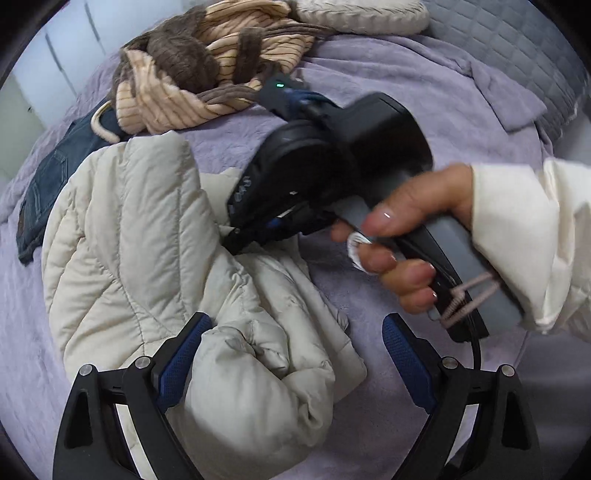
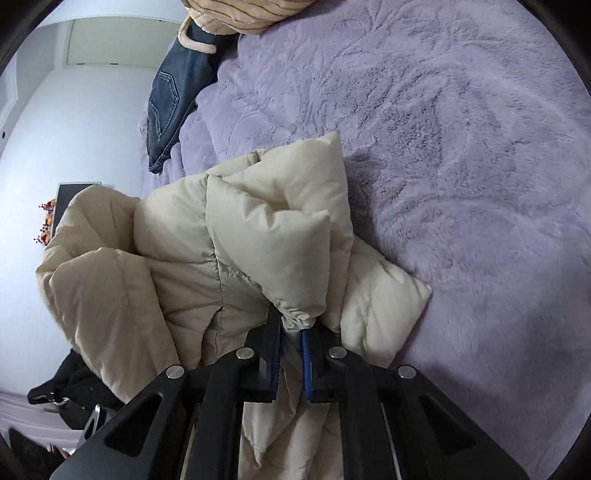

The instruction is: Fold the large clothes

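Note:
A cream puffer jacket lies crumpled on a lilac plush blanket on a bed. My left gripper hangs open over the jacket's near end, with a puffy fold lying between its blue-padded fingers, unpressed. A person's hand in a cream sleeve holds the right gripper, whose tip bites into the jacket's middle. In the right wrist view that gripper is shut on a pinched edge of the jacket, and the fabric bunches up above the jaws.
A beige and brown striped garment and dark jeans lie at the far left of the bed. A cream cushion and grey quilt sit behind. Dark clothing lies off the bed's edge, near a white wall.

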The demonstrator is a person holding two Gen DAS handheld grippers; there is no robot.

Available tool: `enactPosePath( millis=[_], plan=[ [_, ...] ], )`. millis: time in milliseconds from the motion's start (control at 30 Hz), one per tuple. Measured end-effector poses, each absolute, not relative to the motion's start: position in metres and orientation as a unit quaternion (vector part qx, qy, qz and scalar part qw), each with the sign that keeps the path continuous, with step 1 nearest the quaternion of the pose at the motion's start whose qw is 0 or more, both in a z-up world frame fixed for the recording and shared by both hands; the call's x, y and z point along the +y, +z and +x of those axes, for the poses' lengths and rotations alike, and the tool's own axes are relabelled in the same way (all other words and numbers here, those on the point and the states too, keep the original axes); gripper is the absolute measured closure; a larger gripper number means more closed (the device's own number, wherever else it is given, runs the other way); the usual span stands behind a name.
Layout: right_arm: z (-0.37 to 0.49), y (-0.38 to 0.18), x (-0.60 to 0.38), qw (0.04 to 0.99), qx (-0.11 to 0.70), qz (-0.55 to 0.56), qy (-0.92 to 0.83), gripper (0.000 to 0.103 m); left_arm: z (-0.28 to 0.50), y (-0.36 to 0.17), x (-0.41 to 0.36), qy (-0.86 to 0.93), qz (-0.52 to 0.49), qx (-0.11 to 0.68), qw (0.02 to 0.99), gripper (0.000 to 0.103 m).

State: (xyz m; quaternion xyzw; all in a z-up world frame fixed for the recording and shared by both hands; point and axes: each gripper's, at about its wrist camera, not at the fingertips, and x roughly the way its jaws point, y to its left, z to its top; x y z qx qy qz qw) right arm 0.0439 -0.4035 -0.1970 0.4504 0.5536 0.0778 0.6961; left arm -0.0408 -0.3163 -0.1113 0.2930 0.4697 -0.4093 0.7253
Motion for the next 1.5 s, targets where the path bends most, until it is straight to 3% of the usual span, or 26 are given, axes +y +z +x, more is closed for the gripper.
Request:
enactPosePath(
  millis=[233,367,533,600,633,667,900,1033,1133,1300,1500],
  plan=[
    [0.025,-0.155,-0.416,0.719,0.541,0.429,0.083,0.086,-0.051,-0.121,-0.317,-0.420,0.312,0.469,0.712,0.010],
    [0.000,-0.117,-0.432,0.742,0.502,0.432,0.105,0.041,-0.054,-0.123,-0.319,-0.425,0.320,0.462,0.709,0.010],
    [0.013,-0.094,-0.420,0.738,0.478,0.442,0.177,0.040,-0.056,-0.124,-0.320,-0.427,0.329,0.457,0.707,0.010],
    [0.031,-0.100,-0.408,0.730,0.496,0.435,0.179,0.045,-0.060,-0.120,-0.320,-0.428,0.331,0.457,0.706,0.010],
    [0.039,-0.105,-0.403,0.727,0.503,0.431,0.180,0.055,-0.060,-0.117,-0.319,-0.429,0.330,0.457,0.706,0.010],
    [0.049,-0.110,-0.395,0.726,0.509,0.426,0.178,0.091,-0.059,-0.111,-0.317,-0.433,0.323,0.457,0.706,0.010],
    [0.023,-0.126,-0.408,0.744,0.529,0.392,0.116,0.095,-0.018,-0.055,-0.275,-0.438,0.207,0.482,0.730,0.010],
    [0.007,-0.154,-0.423,0.735,0.533,0.409,0.092,0.095,0.038,-0.049,-0.239,-0.395,0.108,0.527,0.745,0.010],
    [0.001,-0.167,-0.428,0.729,0.525,0.431,0.085,0.095,0.089,-0.069,-0.202,-0.328,0.024,0.571,0.753,0.010],
    [-0.004,-0.170,-0.428,0.728,0.523,0.434,0.085,0.095,0.142,-0.147,-0.162,-0.308,-0.135,0.677,0.655,0.010],
    [0.003,-0.169,-0.425,0.724,0.531,0.434,0.073,0.095,0.133,-0.183,-0.189,-0.342,-0.131,0.697,0.616,0.005]
  ],
)
